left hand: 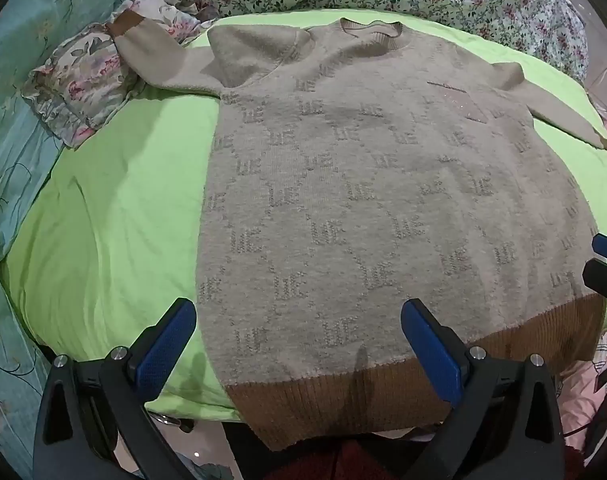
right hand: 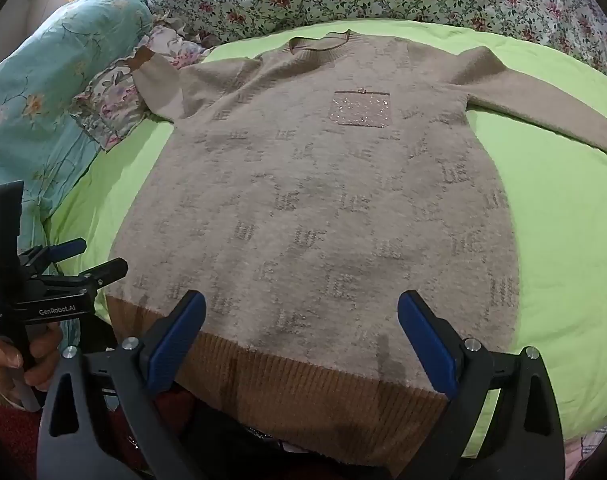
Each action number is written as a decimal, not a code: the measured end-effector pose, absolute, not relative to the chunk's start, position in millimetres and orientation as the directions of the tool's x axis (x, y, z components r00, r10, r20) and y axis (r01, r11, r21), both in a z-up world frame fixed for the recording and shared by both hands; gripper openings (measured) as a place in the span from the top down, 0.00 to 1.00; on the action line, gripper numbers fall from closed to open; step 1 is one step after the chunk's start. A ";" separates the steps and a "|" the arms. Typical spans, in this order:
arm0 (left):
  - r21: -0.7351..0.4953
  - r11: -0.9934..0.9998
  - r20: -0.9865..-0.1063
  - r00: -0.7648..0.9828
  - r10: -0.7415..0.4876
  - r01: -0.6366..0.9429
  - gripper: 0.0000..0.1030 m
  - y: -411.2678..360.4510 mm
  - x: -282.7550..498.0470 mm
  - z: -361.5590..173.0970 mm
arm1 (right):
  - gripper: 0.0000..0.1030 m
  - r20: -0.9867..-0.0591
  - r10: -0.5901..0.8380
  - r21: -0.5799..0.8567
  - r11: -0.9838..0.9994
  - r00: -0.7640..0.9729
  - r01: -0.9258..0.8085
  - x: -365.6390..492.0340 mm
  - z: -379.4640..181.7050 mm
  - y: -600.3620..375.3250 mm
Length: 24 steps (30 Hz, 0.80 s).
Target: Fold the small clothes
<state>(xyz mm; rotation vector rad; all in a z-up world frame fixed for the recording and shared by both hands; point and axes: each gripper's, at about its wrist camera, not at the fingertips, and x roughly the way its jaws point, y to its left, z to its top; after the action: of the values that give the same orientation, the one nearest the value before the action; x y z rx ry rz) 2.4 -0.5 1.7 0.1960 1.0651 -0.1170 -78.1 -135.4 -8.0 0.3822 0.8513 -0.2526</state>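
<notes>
We see the green sheet [right hand: 563, 220] spread over the bed as a smooth folding surface; on it the beige knit sweater [left hand: 363, 200] lies flat, front up, its ribbed brown hem [right hand: 303, 392] nearest us. The left gripper [left hand: 299, 344] and right gripper [right hand: 301, 336] hover above that hem, jaws wide, holding nothing, probably ready to pinch it

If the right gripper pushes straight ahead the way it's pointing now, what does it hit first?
Most likely the beige sweater itself, near its brown ribbed hem. The right gripper is open, empty and angled down over the lower body, with nothing between it and the knit, though depth is hard to judge.
</notes>
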 end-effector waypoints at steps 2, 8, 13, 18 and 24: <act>0.104 0.977 -0.878 0.480 0.001 0.189 0.00 0.1 3.2 1.4 | 0.06 -0.768 -0.065 0.226 0.903 0.637 0.365 -77.3 -7.3 -135.6; 0.104 0.976 -0.879 0.477 0.001 0.190 0.00 -3.5 1.8 7.3 | 0.06 -0.769 -0.063 0.226 0.904 0.637 0.363 -75.7 -5.4 -136.9; 0.100 0.976 -0.871 0.491 -0.007 0.192 0.00 -8.5 3.4 3.6 | 0.06 -0.769 -0.060 0.228 0.905 0.636 0.360 -73.9 -3.2 -138.3; 0.092 0.975 -0.863 0.504 -0.023 0.201 0.00 -2.0 -2.3 11.0 | 0.06 -0.767 -0.061 0.225 0.906 0.638 0.358 -71.7 -0.9 -137.6; 0.113 0.972 -0.853 0.521 -0.011 0.206 0.00 -2.2 -4.9 18.5 | 0.06 -0.762 -0.067 0.214 0.913 0.644 0.348 -71.7 2.5 -128.3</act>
<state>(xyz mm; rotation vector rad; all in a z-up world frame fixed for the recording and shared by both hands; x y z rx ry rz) -4.9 -2.2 18.5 0.2100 1.0164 -0.1312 -71.7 -128.3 2.5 0.3598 0.8421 -0.2419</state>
